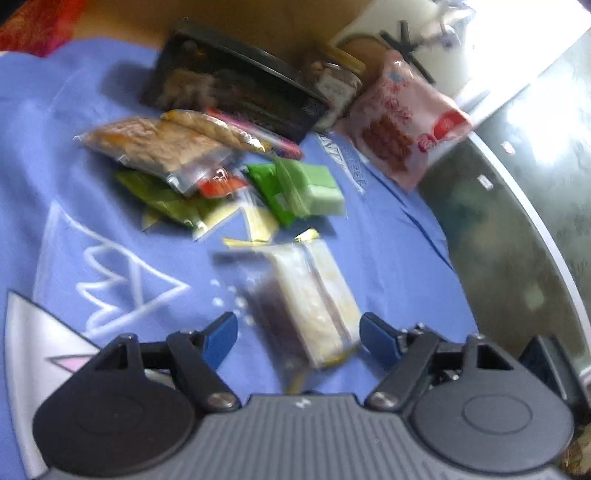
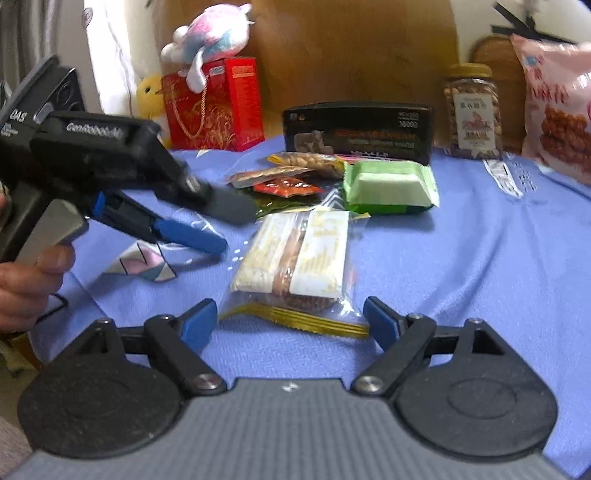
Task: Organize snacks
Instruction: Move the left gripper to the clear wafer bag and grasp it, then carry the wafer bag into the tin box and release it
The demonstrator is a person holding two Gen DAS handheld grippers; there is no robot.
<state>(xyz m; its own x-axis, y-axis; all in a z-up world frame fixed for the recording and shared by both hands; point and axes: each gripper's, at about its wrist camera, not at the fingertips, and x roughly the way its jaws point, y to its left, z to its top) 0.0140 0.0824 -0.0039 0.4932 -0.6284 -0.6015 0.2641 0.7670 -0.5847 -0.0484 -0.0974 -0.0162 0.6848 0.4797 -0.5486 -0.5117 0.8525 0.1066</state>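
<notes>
While both tools hover low over the blue cloth on the tabletop, nothing is gripped.

Item 1, nearest: right gripper, jaws spread wide and empty, bracketing the near end of a clear-wrapped cracker sandwich pack lying flat on the cloth. Left gripper, jaws equally wide and empty, faces the same pack from another angle; its view is motion-blurred.

Item 2, middle: loose heap of small packets, including a green wafer bar, peanut sachets and a red sachet, touching or overlapping.

Item 3, far: black box, nut jar, and a pink bag at far right. Red gift bag with plush toy stands at far left.

Risk, as judged: both tools converge on 1 pack, so fingers may collide. Slick film could slide out of a closing pinch, or crackers could crush under a hard squeeze.
</notes>
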